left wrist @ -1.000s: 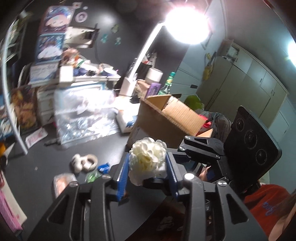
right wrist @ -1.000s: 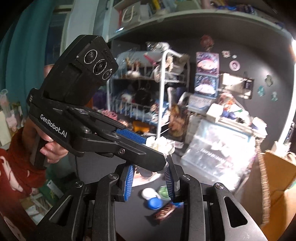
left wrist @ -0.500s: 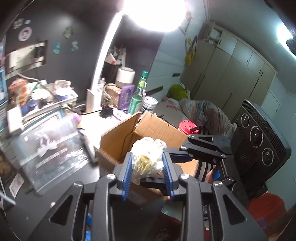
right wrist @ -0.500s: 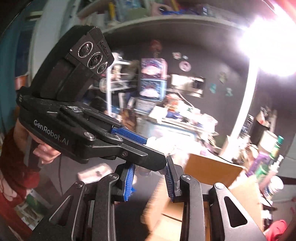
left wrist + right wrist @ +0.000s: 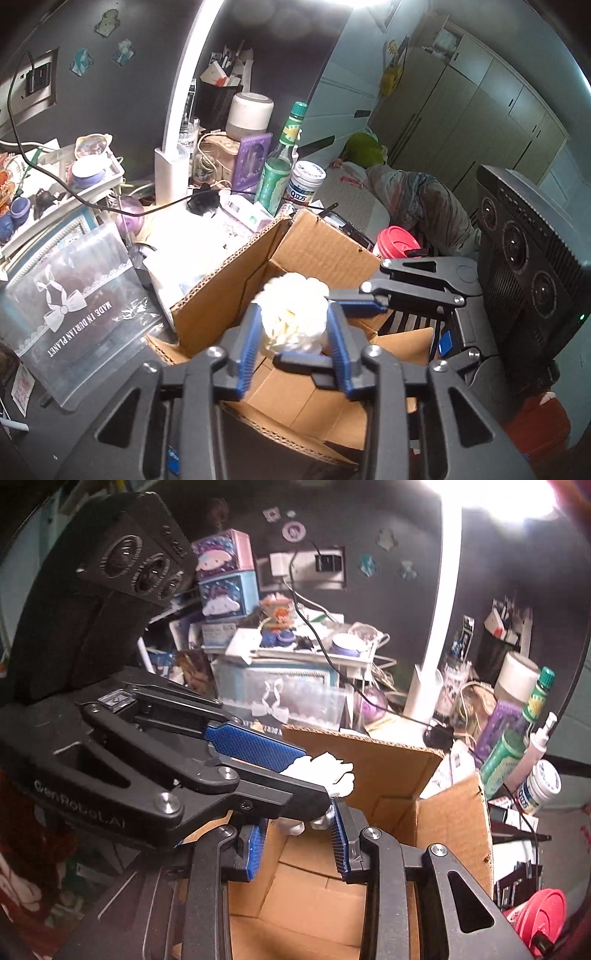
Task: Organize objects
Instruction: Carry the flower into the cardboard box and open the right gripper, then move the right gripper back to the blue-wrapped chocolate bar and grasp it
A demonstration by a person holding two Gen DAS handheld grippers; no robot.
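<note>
A white fabric flower [image 5: 291,295] hangs above the open cardboard box [image 5: 325,251]. My left gripper [image 5: 293,314] has the bloom between its blue pads; its jaws are opening, and the petals still touch both pads. My right gripper [image 5: 314,332] comes in from the right and clamps the flower's lower part, its jaws easing open slightly. In the right wrist view the left gripper [image 5: 317,775] crosses from the left with the flower [image 5: 325,771] at its tips. Below it my right gripper [image 5: 297,819] holds the white and silvery base over the box [image 5: 388,771].
Behind the box stand a green bottle [image 5: 279,170], a white pill jar [image 5: 306,182] and a red-lidded cup [image 5: 397,240]. A clear plastic bag [image 5: 74,302] leans at the left. A white lamp post [image 5: 177,129] rises from the cluttered desk. A red sleeve [image 5: 535,424] is at the right.
Both grippers have carried the flower together from above the dark tabletop with its small loose items to above the open cardboard box. Both views have swung right.
</note>
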